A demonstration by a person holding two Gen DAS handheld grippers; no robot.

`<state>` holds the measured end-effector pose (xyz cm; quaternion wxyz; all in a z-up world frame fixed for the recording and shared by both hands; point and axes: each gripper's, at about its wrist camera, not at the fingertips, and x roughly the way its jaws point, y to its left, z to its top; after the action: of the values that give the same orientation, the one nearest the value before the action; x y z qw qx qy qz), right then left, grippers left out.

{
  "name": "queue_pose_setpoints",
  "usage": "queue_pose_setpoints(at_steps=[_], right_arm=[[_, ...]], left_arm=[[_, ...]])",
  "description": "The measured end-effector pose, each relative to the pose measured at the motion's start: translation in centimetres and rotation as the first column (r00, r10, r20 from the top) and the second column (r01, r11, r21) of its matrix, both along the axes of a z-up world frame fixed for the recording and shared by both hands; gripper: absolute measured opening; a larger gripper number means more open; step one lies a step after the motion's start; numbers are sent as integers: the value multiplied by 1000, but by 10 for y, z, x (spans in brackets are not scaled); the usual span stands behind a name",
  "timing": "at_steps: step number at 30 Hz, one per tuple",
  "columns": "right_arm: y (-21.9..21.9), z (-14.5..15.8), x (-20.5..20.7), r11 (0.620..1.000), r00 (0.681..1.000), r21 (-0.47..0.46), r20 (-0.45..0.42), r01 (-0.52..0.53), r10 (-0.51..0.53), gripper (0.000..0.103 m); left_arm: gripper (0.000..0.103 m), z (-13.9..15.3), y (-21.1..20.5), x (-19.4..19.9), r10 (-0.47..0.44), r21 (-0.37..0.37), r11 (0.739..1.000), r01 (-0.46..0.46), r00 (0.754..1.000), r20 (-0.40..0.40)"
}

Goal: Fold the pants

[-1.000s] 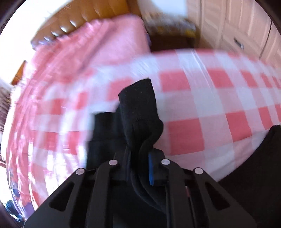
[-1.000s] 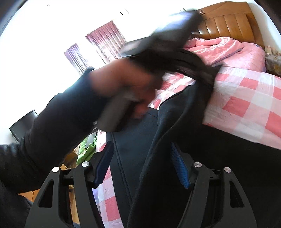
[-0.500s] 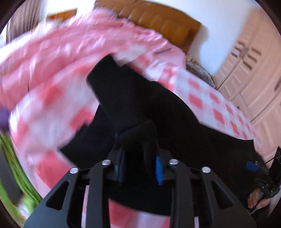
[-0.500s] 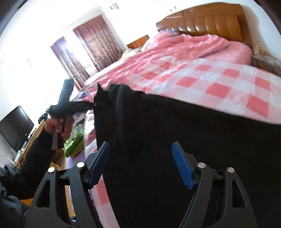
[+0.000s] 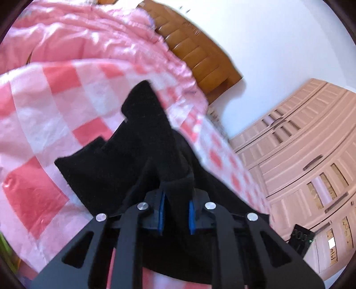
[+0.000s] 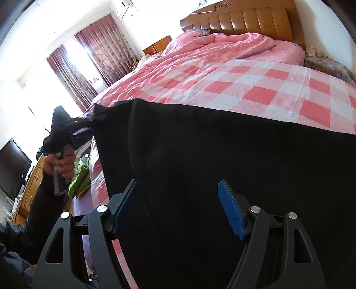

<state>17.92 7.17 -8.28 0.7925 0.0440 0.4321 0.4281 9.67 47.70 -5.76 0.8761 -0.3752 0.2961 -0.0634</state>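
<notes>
- Nearest in the right wrist view, the right gripper [image 6: 178, 209] hangs over the black soft-fabric pants [image 6: 222, 166] with its blue ribbed pads [image 6: 231, 213] spread wide; nothing sits between them, so it grips nothing. To help the fold, I'd judge it should come down on the near edge of the cloth and pinch it before any pull.
- In the left wrist view, the left gripper [image 5: 175, 211] has its jaws pressed together on a bunched corner of the pants [image 5: 144, 144], with cloth rising past the blue pads.
- The pants lie spread across the pink-and-white checked bedsheet [image 6: 278, 89], near the bed's edge. Their far left corner is lifted off the sheet by the left gripper [image 6: 89, 121], which the person's left hand [image 6: 61, 164] holds out to the left.
- The held edge looks taut from that corner across the top of the cloth. Keeping that tension even, and carrying the corner in a low arc over the flat part, should lay one layer squarely on the other. Slack would likely leave a crease.
- A risk, as I see it: the pinch is on a bunched wad, so the corner may land twisted; a shake before lowering would help.
- Farther off lies the rumpled pink quilt [image 6: 222, 51], then the padded brown wooden headboard [image 6: 244, 20]; dark red curtains [image 6: 89, 64] hang at far left.
</notes>
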Motion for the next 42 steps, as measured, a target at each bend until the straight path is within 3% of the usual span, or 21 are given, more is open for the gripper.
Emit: queue_pose_setpoints(at_steps=[3, 5, 9, 11, 12, 13, 14, 15, 16, 18, 20, 22, 23, 25, 28, 33, 35, 36, 39, 42], right_arm=[[-4, 0, 3, 1000, 1000, 18, -11, 10, -9, 72], [-5, 0, 4, 1000, 1000, 26, -11, 13, -13, 72], [-7, 0, 5, 1000, 1000, 22, -12, 17, -16, 72], [-8, 1, 5, 1000, 1000, 17, -10, 19, -19, 72], [-9, 1, 5, 1000, 1000, 21, -12, 22, -22, 72], [-10, 0, 6, 999, 1000, 28, -17, 25, -24, 72], [-11, 0, 7, 999, 999, 33, -22, 28, -27, 72], [-11, -1, 8, 999, 999, 33, -28, 33, -32, 72], [-11, -1, 9, 999, 999, 33, -30, 34, -33, 72], [-11, -1, 8, 999, 999, 35, -29, 29, -28, 72], [-11, -1, 8, 999, 999, 35, -27, 27, -26, 72], [-9, -1, 8, 999, 999, 31, -27, 23, -22, 72], [-9, -1, 8, 999, 999, 27, -25, 21, -21, 72], [-7, -1, 7, 1000, 1000, 18, -20, 19, -19, 72], [-7, -1, 7, 1000, 1000, 14, -20, 23, -23, 72], [-6, -2, 7, 1000, 999, 8, -24, 28, -28, 72], [-5, -2, 7, 1000, 999, 7, -25, 28, -28, 72], [-5, -2, 7, 1000, 999, 8, -24, 28, -27, 72], [-5, -2, 6, 1000, 999, 7, -22, 25, -25, 72], [-6, -2, 6, 1000, 999, 12, -20, 26, -25, 72]], left_arm=[[14, 17, -1, -20, -17, -101, 995, 26, 996, 90], [14, 11, 2, -29, -34, -157, 986, 49, 994, 101], [14, -36, 13, -16, -23, -92, 996, 15, 995, -93], [14, -49, 18, -16, -31, -100, 995, 20, 994, -106], [20, -47, 19, -17, -37, -107, 994, 27, 995, -91], [39, -41, 18, -18, -57, -112, 993, 49, 996, -70], [50, -37, 18, -19, -70, -120, 991, 63, 996, -50], [71, -32, 17, -20, -74, -120, 990, 70, 997, -31], [81, -23, 16, -26, -51, -85, 995, 49, 998, -24], [87, -7, 18, -39, -6, -17, 1000, 6, 1000, 1], [88, 3, 28, -58, 48, 2, 999, -48, 998, 43], [86, 8, 33, -68, 164, 172, 972, -158, 986, -25], [78, 7, 34, -67, 186, 243, 956, -166, 980, -63], [59, 1, 31, -58, 201, 344, 928, -140, 969, -147], [50, -7, 16, -42, 140, 431, 902, -39, 968, -207], [50, -18, 15, -23, 45, 318, 948, 19, 980, -194], [58, -21, 9, -17, 12, 263, 964, 43, 979, -205], [68, -23, 5, -15, -3, 262, 963, 63, 975, -222], [68, -29, -6, -6, 13, 329, 941, 77, 965, -262], [64, -31, 4, -3, 15, 262, 964, 48, 972, -233]])
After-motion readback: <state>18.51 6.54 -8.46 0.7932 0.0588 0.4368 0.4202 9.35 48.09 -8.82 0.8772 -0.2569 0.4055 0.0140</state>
